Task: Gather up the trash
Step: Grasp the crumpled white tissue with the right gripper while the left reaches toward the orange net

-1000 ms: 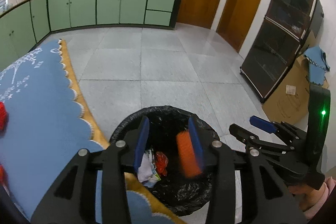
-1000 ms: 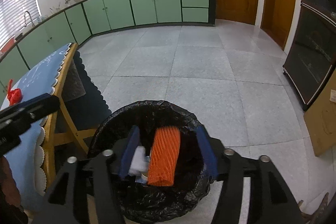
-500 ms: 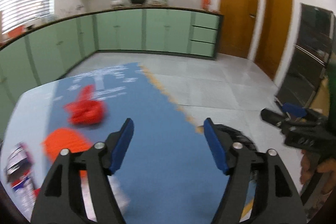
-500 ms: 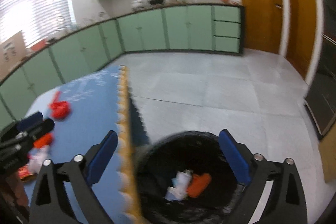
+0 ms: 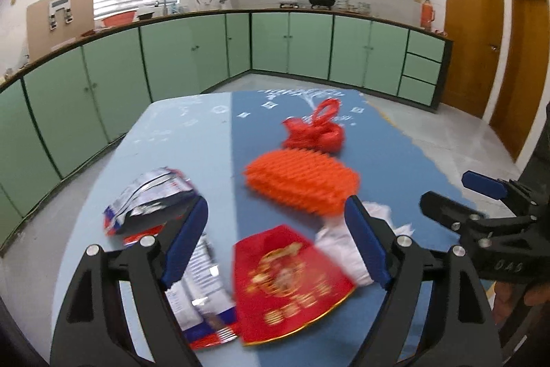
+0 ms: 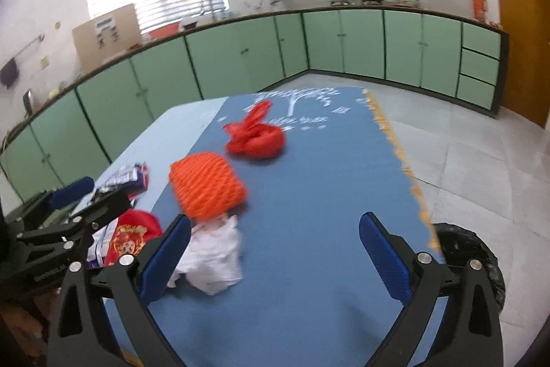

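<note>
The bench is covered in blue, a paler blue on one half and a deeper blue on the other, with a white tree-and-snowflake print and a scalloped yellow-orange edge. On it lie a bright orange foam net with a ribbed mesh texture, a red plastic bag, a crumpled white tissue, a red envelope with gold ornament and lettering, and a silver wrapper trimmed in red, white and blue. The left tool and right tool are black with blue pads. The bin liner is black. The kitchen cabinets are pale green with dark frames, the doors orange-brown wood, the floor light grey tile.
</note>
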### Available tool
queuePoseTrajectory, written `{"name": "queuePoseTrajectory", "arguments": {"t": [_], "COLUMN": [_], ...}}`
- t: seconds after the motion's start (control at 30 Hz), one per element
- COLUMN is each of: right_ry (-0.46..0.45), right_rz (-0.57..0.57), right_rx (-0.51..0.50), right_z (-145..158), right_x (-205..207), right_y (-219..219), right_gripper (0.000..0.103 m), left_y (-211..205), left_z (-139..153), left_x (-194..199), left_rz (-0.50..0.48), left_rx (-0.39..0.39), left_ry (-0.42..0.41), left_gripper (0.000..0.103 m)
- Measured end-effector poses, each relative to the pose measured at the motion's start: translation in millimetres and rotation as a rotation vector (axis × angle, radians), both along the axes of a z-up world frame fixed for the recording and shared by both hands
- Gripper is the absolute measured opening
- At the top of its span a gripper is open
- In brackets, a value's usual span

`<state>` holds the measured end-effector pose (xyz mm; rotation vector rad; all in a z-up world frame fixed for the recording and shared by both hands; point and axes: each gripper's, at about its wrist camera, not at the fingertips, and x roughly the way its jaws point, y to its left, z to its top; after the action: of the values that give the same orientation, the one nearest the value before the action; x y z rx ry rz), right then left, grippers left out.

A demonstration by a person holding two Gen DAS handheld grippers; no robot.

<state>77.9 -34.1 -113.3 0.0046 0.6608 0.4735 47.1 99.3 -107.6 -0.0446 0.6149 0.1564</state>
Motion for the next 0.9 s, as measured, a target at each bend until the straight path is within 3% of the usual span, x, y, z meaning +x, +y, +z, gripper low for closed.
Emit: {"name": "queuePoseTrajectory", "arguments": {"t": [0.43, 0.53, 0.7, 0.77, 0.9], "right_ry": [0.073, 0.095, 0.125, 0.125, 0.123], "right_rz": [0.033, 0.056, 0.125, 0.153, 0.167], "right_rx": [-0.079, -0.089, -0.109, -0.113, -0.102], "right_z": [-37.9, -44.4, -50.9, -50.3, -46.4], "right_x": [6.3, 7.9, 5.7, 2.5, -1.6], "right_y": [34.5, 42.0, 52.3, 55.2, 52.0], "right_gripper": [0.076, 0.063, 0.021, 0.01, 0.005], "left_y": [29.2, 30.3, 30.2, 30.5, 25.3], "left_z": [-9.8, -10.3, -11.2, -11.5, -8.9], "left_x": [-18.2, -15.9, -15.0, -13.0, -8.7], "left_rz": [0.062, 0.06, 0.058, 0.055, 0.038], "left_rx": [-0.014, -0.013, -0.023, -0.025, -0.03], "left_ry": [0.006, 0.005, 0.008, 0.009, 0.007], "left_gripper": [0.079, 0.079, 0.079, 0.079, 0.079]}}
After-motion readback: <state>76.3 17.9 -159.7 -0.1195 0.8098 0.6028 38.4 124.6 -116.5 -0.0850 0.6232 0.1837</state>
